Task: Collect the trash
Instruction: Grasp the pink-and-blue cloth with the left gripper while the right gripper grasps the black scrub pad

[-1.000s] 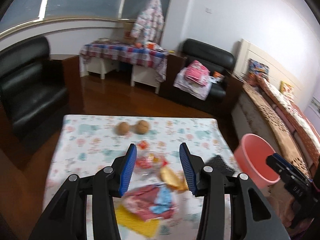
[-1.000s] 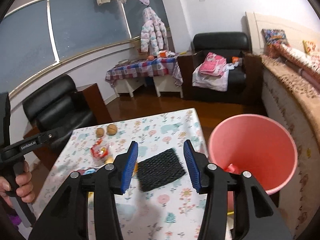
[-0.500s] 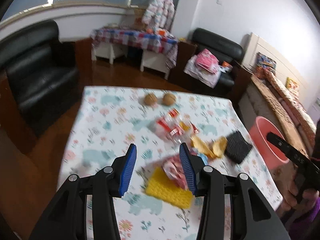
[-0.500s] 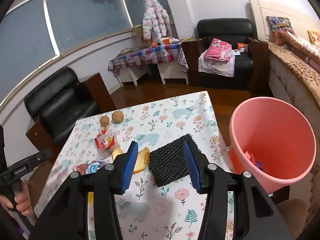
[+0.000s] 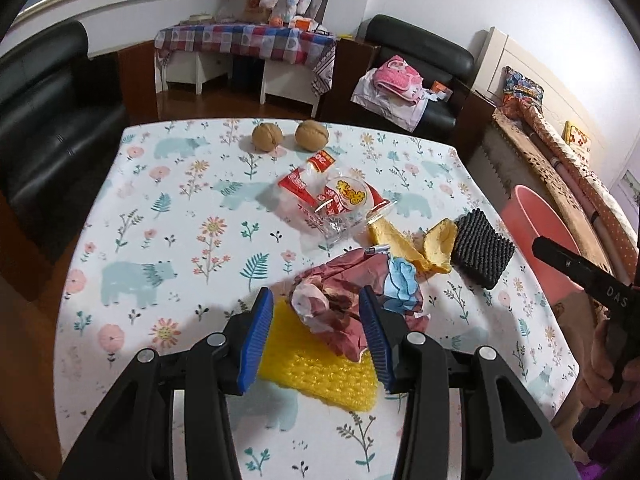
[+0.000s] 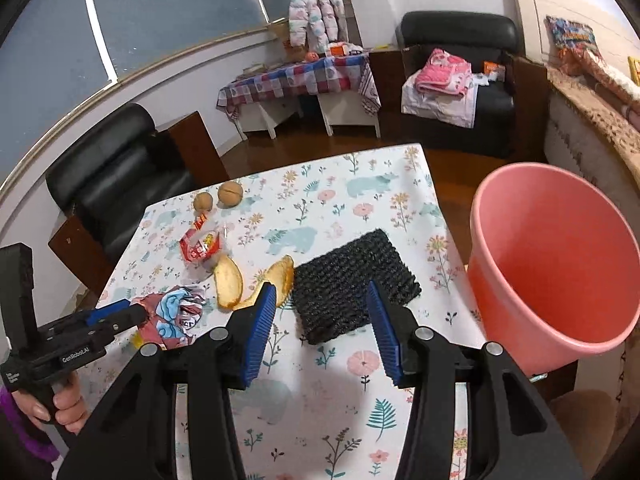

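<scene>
Now, left wrist view first.
Left gripper [image 5: 316, 336]: we are holding its ribbed blue pads apart, one on each side of the crumpled wrapper [image 5: 340, 300], and we cannot tell whether they are touching it.
Wrapper: creased maroon foil with a pale blue patch, bunched into a loose lump, lying on the yellow sheet [image 5: 320, 368].
Yellow sheet: bumpy, bubble-textured, flat, sitting partly beneath the wrapper and the pads.
Peels [image 5: 420, 244]: two curled yellow skins, lying just beside the black pad [image 5: 480, 252].
Snack bag [image 5: 336, 200]: clear crinkled plastic with red print, resting mid-table.
Walnuts [image 5: 290, 136]: two round wrinkled shells sitting near the far edge.
Table [image 5: 160, 240]: a floral cloth is covering it; the left half is lying bare.

Next, right wrist view.
Right gripper [image 6: 324, 328]: we are keeping its jaws parted, gripping nothing, the tips hanging over the black pad's [image 6: 352, 284] near edge.
Black pad: a rectangular ridged mesh mat, lying flat and skewed to the table's right edge.
Bucket [image 6: 560, 268]: smooth pink plastic, round, its mouth tilting toward us, standing just off the table's right edge.
Left gripper [image 6: 120, 316]: its blue tips are reaching into the wrapper [image 6: 172, 312].
Open room: bare cloth is stretching between the pad and the bucket, and along the near edge.
</scene>
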Motion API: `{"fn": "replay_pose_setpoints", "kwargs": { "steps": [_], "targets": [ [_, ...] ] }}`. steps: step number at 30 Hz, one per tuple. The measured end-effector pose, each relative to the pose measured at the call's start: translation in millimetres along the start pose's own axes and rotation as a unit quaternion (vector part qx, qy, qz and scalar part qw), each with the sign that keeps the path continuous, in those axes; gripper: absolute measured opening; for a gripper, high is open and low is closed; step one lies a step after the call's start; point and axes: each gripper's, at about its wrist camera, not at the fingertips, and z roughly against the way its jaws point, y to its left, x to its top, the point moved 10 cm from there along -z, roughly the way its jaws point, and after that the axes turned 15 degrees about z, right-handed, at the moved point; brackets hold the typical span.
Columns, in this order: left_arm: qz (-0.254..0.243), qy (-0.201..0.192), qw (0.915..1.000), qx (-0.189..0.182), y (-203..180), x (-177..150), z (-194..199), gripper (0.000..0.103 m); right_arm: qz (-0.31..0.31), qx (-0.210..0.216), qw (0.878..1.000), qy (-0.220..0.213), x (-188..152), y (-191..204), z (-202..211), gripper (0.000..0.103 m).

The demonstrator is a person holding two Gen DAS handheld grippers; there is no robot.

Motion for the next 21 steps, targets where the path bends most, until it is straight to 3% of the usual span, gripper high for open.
{"fn": "replay_pose_setpoints", "kwargs": {
  "steps": [3,8,21],
  "targets": [
    [0.01,0.008,0.9999,-0.001,1.8,-1.6,-6.5,0.044,-0.002,-0.014,1.0,0.002,-3.1,-6.2,-3.0,0.048],
    [0.025,0.014,0.9995,-0.011,5.0,-0.8,-9.5,0.024,-0.005,-0.018,1.0,0.006,-6.4,-11.6,-8.5,0.048],
    [0.072,-0.027,0.9946,-0.071,8.2,29.1,29.8,0.021,-0.041,-0.006,0.999,0.034,-19.7,-21.4,-24.7,0.048]
  ]
}}
